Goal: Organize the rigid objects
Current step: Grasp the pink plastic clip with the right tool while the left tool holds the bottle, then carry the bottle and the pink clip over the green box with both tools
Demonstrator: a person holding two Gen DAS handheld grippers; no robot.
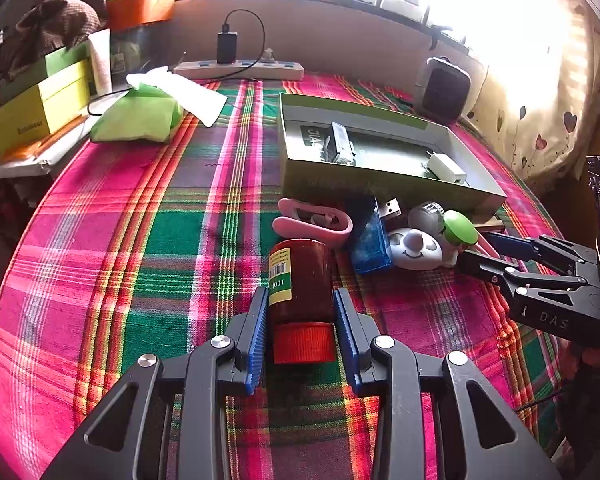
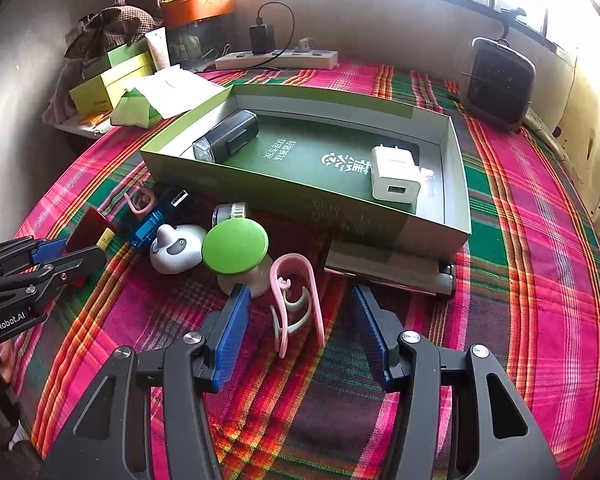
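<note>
**Bottle gripped at left, pink clip between open fingers at right**

Brown bottle (image 1: 301,280) with red cap (image 1: 304,343) lying on the plaid cloth (image 1: 160,240), cap end toward the camera, clamped between the left gripper (image 1: 301,336) pads. Blue pads (image 1: 257,340) pressed to both sides of the bottle near the cap.

Pink clip (image 2: 296,300) standing between the right gripper (image 2: 300,332) fingers, which are spread apart; gap visible on both sides, no contact seen. Green-topped knob (image 2: 235,246) just beyond the left-hand fingertip, close to it. White toy (image 2: 176,252) and blue USB gadget (image 2: 152,226) further out to the left.

Open green box (image 2: 458,184) ahead of the fingertips, holding a black bike light (image 2: 228,136) and a white charger (image 2: 394,174). Thin flat item (image 2: 388,268) lying under the box's near edge.

Power strip (image 2: 276,59) and small black heater (image 2: 500,84) at the far wall.
</note>
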